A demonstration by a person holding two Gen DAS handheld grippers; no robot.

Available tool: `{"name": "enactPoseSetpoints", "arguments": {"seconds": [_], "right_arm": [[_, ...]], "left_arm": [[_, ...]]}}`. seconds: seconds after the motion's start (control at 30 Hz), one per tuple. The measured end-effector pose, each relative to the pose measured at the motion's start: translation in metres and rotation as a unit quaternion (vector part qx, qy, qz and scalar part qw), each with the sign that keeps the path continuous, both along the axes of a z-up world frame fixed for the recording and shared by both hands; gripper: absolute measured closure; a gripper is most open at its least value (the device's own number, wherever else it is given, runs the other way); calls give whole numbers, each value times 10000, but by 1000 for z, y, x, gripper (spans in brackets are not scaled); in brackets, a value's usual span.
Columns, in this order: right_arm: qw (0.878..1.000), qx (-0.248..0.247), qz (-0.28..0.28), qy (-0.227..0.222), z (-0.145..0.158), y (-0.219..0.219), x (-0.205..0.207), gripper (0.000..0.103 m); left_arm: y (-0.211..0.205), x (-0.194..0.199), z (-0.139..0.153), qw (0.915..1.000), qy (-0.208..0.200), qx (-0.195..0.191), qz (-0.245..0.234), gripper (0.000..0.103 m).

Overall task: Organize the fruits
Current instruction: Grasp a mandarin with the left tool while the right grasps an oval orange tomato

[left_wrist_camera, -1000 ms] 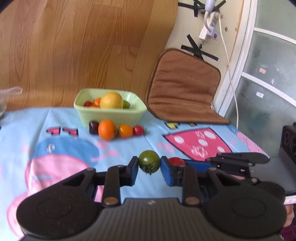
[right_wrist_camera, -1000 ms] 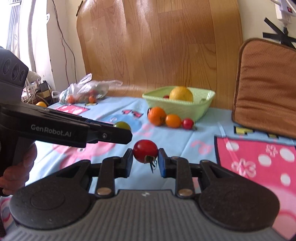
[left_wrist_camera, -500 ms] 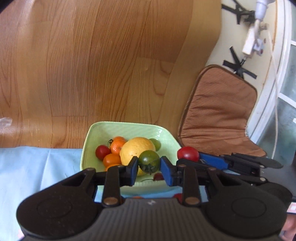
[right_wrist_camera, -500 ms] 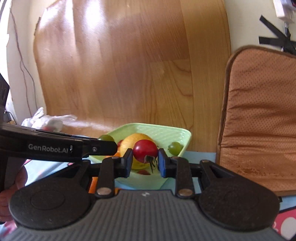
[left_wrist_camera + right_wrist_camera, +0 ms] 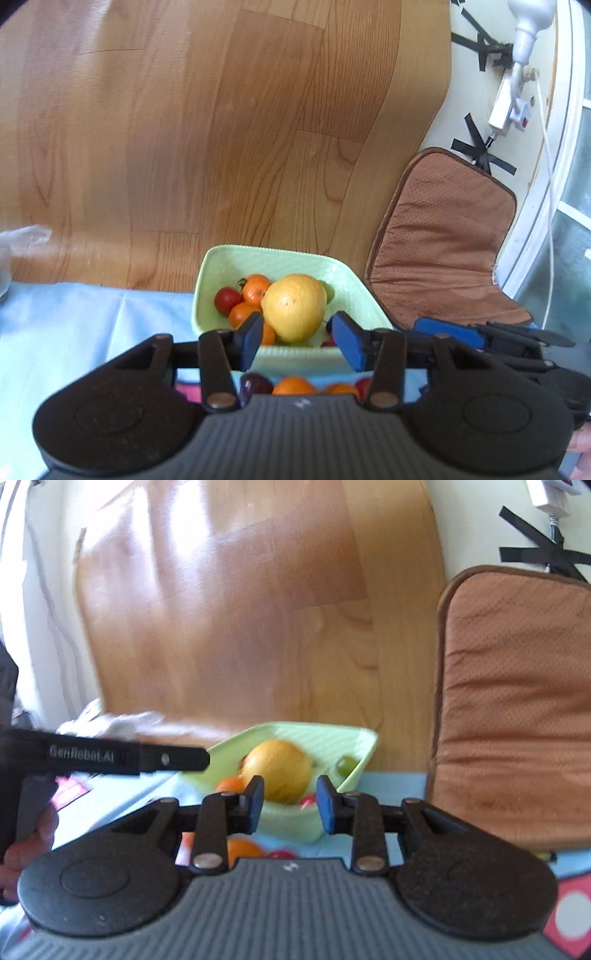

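A pale green bowl (image 5: 229, 266) stands on the blue tablecloth and holds a large yellow citrus (image 5: 294, 306), small oranges (image 5: 255, 288) and a red tomato (image 5: 227, 300). My left gripper (image 5: 297, 338) is open and empty just above the bowl's near rim. My right gripper (image 5: 290, 805) is open and empty over the same bowl (image 5: 354, 738), where the yellow citrus (image 5: 279, 770), a green fruit (image 5: 346, 764) and a red tomato (image 5: 307, 800) show. A dark plum (image 5: 255, 384) and oranges (image 5: 293, 386) lie on the cloth in front of the bowl.
A brown cushion (image 5: 443, 243) leans against the wall right of the bowl. A wooden board (image 5: 221, 129) stands behind it. A plastic bag (image 5: 110, 720) lies at the left. The left gripper's body (image 5: 110, 755) crosses the right wrist view at the left.
Both grippers have opened over the bowl. The green tomato has left the left gripper and the red tomato has left the right gripper.
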State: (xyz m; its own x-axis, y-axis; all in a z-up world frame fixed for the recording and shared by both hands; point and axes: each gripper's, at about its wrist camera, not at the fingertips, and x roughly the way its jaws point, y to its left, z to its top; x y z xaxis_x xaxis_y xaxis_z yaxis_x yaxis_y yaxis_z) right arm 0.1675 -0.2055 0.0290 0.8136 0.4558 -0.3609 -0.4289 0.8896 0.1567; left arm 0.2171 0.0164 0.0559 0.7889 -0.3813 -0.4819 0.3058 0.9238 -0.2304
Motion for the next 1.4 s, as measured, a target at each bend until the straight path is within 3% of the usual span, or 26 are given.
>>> {"name": "enactPoseSetpoints", "arguments": {"seconds": [0.13, 0.23, 0.27, 0.3, 0.33, 0.47, 0.63, 0.67, 0.7, 0.77, 0.93, 1.13, 1.4], "right_arm": [[9964, -642, 554, -69, -9, 27, -19, 69], [9902, -1120, 822, -165, -13, 53, -22, 69], [9882, -1245, 877, -188, -14, 59, -20, 64], [9863, -1381, 882, -206, -16, 63, -16, 53], [9851, -1490, 829, -240, -19, 65, -14, 51], [9830, -1626, 847, -74, -26, 62, -2, 51], [9753, -1990, 954, -56, -29, 66, 13, 52], [9740, -2032, 1001, -59, -29, 67, 15, 53], [9718, -2119, 1026, -97, -31, 69, 14, 66], [9691, -2251, 993, -176, -32, 72, 8, 68], [9736, -1986, 1111, -170, -25, 64, -27, 68], [9753, -1778, 1310, -43, -26, 51, -104, 68], [9828, -1483, 1097, 101, -25, 33, -173, 68]], "left_arm": [[16, -8, -15, 9992, 327, -200, 110, 61], [29, -3, -26, 9949, 704, -678, 247, 63], [29, -4, -27, 9942, 740, -757, 209, 63], [27, -5, -29, 9947, 725, -708, 153, 63], [22, -7, -29, 9962, 662, -559, 95, 63], [-1, -8, -32, 9990, 441, 84, -75, 62], [-19, -2, -43, 9982, 488, 342, -64, 62], [-22, -3, -45, 9982, 421, 429, -11, 64], [-22, -4, -46, 9983, 371, 450, 20, 65], [-18, -8, -43, 9983, 430, 382, 42, 70], [-6, -50, -38, 9986, 426, 272, -179, 71], [-1, -129, -40, 9972, 509, 114, -529, 70], [5, -204, -42, 9974, 544, -89, -464, 71]]}}
